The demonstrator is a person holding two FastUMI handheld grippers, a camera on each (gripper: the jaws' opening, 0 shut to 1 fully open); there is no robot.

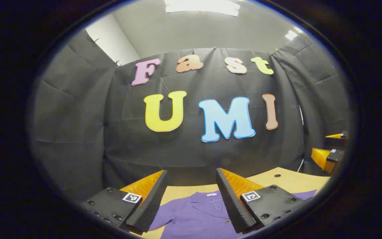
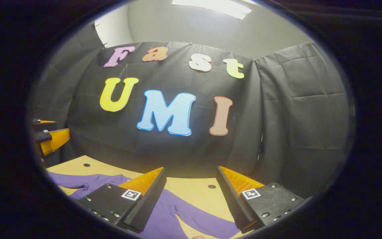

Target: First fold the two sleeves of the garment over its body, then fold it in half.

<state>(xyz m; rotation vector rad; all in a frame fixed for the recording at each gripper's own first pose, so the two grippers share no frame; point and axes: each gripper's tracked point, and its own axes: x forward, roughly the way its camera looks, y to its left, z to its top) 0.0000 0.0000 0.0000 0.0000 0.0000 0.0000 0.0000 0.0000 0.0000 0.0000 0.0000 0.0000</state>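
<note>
- Left gripper [image 1: 191,186] hung above the light wooden table [image 1: 287,181], two fingers spread wide apart, nothing between them, not touching the cloth.
- In the left gripper view, a purple short-sleeved collared fabric shirt [image 1: 194,217] lay flat on the table below the open fingers, collar toward the table's far edge, near the black cloth booth wall [image 1: 78,116].
- One short sleeve [image 1: 164,215] stuck out to the side under the left-hand finger in that view, unfolded, flat on the wood.
- A small white tag [image 1: 212,194] sat at the collar; button placket ran down from it.
- More purple fabric showed past the right-hand finger in that view, toward the table's side edge.
- Right gripper [image 2: 191,186] was also above the table, fingers set well apart, holding nothing.
- In the right gripper view, the shirt's other sleeve [image 2: 194,214] lay stretched across the wood between and beneath the fingers, unfolded.
- Rest of the purple fabric ran off toward the left of that view, along the table's near part.
- Small round holes [image 2: 212,186] dotted the tabletop near its far edge.
- The other gripper showed far off at the side edge of each view, held up off the table; jaws there too small to judge.
- Ceiling light panel [image 1: 202,6] glowed overhead.
</note>
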